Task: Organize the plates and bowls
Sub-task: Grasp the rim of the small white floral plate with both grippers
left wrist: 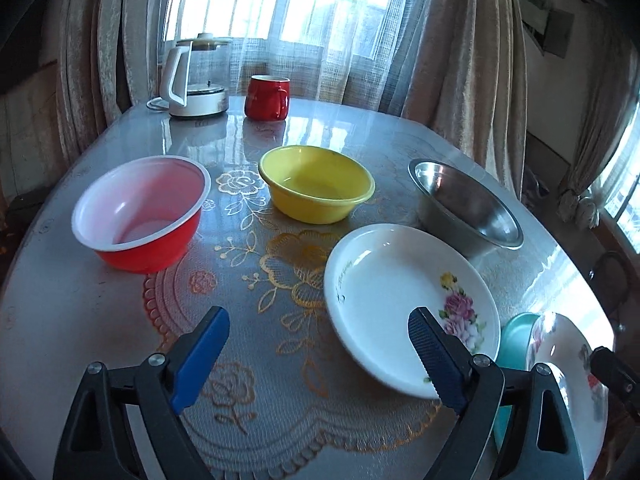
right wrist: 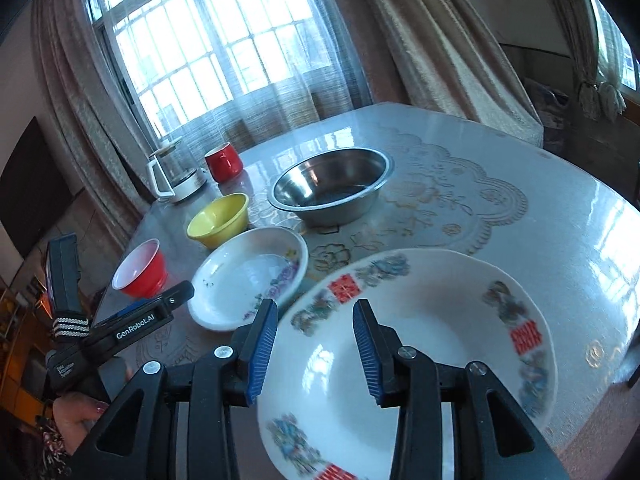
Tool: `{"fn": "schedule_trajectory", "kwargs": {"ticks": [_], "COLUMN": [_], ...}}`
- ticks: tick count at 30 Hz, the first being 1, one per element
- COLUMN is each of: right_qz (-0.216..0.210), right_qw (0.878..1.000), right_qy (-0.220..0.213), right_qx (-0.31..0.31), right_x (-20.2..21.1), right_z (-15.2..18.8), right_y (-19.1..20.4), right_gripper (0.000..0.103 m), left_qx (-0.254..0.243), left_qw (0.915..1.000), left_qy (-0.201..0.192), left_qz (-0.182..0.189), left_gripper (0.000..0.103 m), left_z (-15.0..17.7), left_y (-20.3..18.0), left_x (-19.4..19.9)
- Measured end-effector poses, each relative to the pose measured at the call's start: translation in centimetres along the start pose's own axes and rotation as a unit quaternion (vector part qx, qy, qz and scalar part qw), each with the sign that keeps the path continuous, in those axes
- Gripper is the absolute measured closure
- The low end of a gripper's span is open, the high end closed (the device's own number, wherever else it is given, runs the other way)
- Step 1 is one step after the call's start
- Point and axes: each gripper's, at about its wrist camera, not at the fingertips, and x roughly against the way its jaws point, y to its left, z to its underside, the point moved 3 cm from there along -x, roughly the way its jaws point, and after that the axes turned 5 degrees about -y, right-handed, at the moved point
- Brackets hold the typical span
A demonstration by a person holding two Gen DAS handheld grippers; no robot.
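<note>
Under your right gripper (right wrist: 316,344) sits the patterned plate (right wrist: 420,360) — jaws part-open over its near rim, though whether they're pinching it I can't tell. Left gripper (left wrist: 318,354) gapes empty beside the floral plate (left wrist: 400,300). Glazed, slippery, breakable — grab rims.

Bench (left wrist: 360,136): glossy, with a floral lace cloth (left wrist: 280,264) under clear cover. Far left: white electric kettle (left wrist: 196,80) with glass jug, red mug (left wrist: 267,98) just right of it, apart. Behind: barred window (left wrist: 280,0), sheer curtain (left wrist: 320,40), heavy beige drapes (left wrist: 460,60) either side. Dark TV screen (right wrist: 32,184) on left wall.
</note>
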Motion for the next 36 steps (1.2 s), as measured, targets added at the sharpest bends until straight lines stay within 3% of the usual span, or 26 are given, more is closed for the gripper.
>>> {"fn": "schedule_trajectory", "kwargs": {"ticks": [9,16,23,28,31,36], "right_qz": [0.019,0.051,0.058,0.057,0.056,0.055], "right_qw": [0.999,0.992,0.988,0.985,0.983,0.982], "right_qy": [0.049,0.116,0.145,0.164,0.174,0.179], "right_qx": [0.008,0.009,0.012,0.016,0.01,0.016], "right_x": [-6.0,-10.5,-12.9,-14.3,-14.9,-15.4], "right_z": [-3.5,-3.7,-4.0,-3.7,-3.5,-3.3], "right_y": [2.2,2.4,2.1,2.1,1.7,1.8], "right_gripper": [0.063,0.063,0.063,0.063,0.063,0.063], "left_qx": [-0.01,-0.02,-0.016,-0.012,-0.016,-0.014], "left_qw": [0.9998,0.9995,0.9992,0.9984,0.9978,0.9976], "left_qy": [0.01,0.018,0.031,0.046,0.056,0.057], "left_qz": [0.013,0.018,0.019,0.03,0.031,0.036], "left_gripper": [0.011,0.011,0.013,0.023,0.034,0.037], "left_z": [-0.5,-0.1,0.0,0.2,0.5,0.5], "left_y": [1.0,0.7,0.9,0.8,0.7,0.7], "left_x": [-0.8,-0.9,-1.6,-2.2,-2.6,-2.7]}}
